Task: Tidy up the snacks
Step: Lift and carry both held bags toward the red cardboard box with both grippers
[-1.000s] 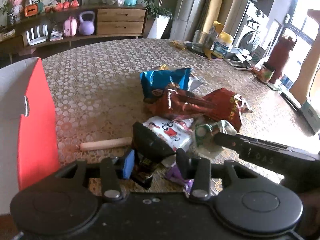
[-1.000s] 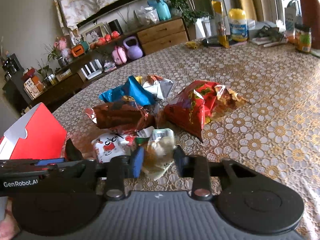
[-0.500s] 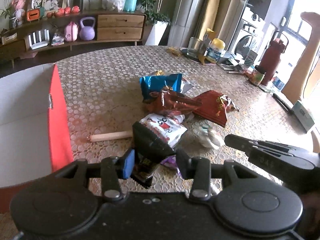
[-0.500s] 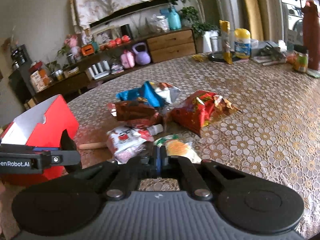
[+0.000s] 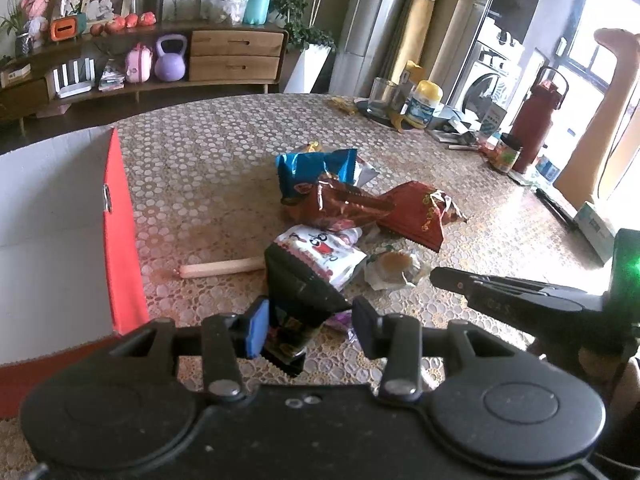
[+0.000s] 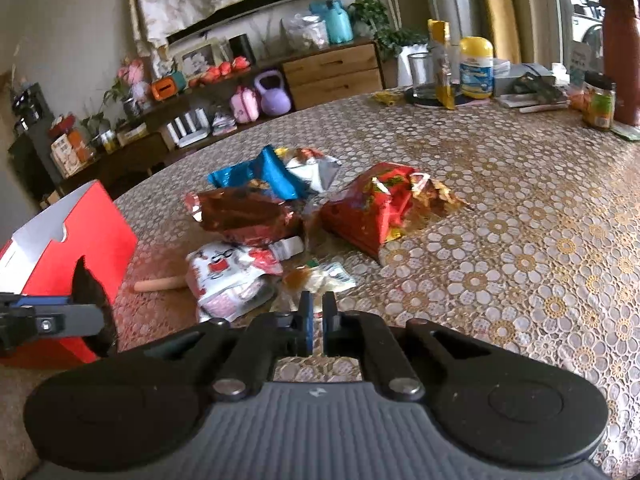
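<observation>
My left gripper (image 5: 310, 326) is shut on a black snack packet (image 5: 298, 296) and holds it just above the table, beside the open red box (image 5: 120, 220). The right wrist view shows that gripper (image 6: 92, 316) at the left, with the packet (image 6: 88, 288) sticking up in front of the box (image 6: 80, 232). My right gripper (image 6: 318, 316) is shut, pinching the near edge of a clear wrapper with a brown pastry (image 6: 316, 276). In the left wrist view its tip (image 5: 440, 276) meets that wrapper (image 5: 392, 272).
A pile lies mid-table: a white packet (image 5: 320, 252), a foil brown bag (image 5: 340, 208), a blue bag (image 5: 312, 168) and an open red bag (image 5: 416, 212). A pale sausage stick (image 5: 224, 268) lies near the box. A jar, bottles and a red flask (image 5: 536, 120) stand at the far right.
The right jaws closed from open onto the wrapper's edge. My left gripper rose and drew back with the black packet, bringing more of the red box into view.
</observation>
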{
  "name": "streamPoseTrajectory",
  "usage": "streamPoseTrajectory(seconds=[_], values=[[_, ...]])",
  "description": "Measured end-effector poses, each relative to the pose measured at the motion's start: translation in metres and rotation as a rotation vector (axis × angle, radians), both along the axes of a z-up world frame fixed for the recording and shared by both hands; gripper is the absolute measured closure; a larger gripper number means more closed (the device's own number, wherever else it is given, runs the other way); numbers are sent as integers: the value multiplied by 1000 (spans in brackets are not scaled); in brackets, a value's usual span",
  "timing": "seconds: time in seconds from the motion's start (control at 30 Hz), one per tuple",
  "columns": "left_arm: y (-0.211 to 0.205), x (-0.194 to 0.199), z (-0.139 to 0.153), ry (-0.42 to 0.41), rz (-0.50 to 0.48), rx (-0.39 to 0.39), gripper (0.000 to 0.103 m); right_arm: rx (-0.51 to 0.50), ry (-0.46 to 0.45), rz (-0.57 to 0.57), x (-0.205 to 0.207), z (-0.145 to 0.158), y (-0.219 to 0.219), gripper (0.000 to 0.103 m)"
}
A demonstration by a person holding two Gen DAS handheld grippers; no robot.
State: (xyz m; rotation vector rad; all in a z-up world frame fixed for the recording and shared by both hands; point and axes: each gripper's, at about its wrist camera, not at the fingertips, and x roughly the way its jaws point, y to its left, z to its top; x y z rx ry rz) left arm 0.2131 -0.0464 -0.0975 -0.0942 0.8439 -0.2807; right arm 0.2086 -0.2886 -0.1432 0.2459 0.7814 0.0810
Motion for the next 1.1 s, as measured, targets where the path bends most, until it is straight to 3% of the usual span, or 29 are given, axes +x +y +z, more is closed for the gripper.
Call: streamPoseTrajectory(seconds=[0.13,0.17,0.23,0.27,0.3,0.6,0.87,0.97,1.07,1.1], values=[[0,1,-1,4,0,-10,61,-6,-14,16,-2,-1,-3,96],[0,1,-1,5,1,-11,61,-10,-27,19,-3,0,-4,90],[-1,1,-1,8,-2,-12,61,5,-60,18,-7,2,-6,63],[-1,1,-1,7,-2,-12,61,3,-67,24,-7,4,-6,33],[-1,0,-1,6,-2,-11,61,-7,-68,35,-6,5,-5,22],[0,0,0,1,1,-5,61,-6,16,52,22,-11,7,22],[5,4,-4,15,16,-2,61,-32,37,82,39,-24,21,23],[5,5,-6,20,16,-3,61,-61,49,76,39,-25,23,45],[5,4,-6,20,15,-3,61,-48,55,79,39,-26,20,50],[6,3,-5,18,15,-4,61,-50,51,73,37,-25,19,58]])
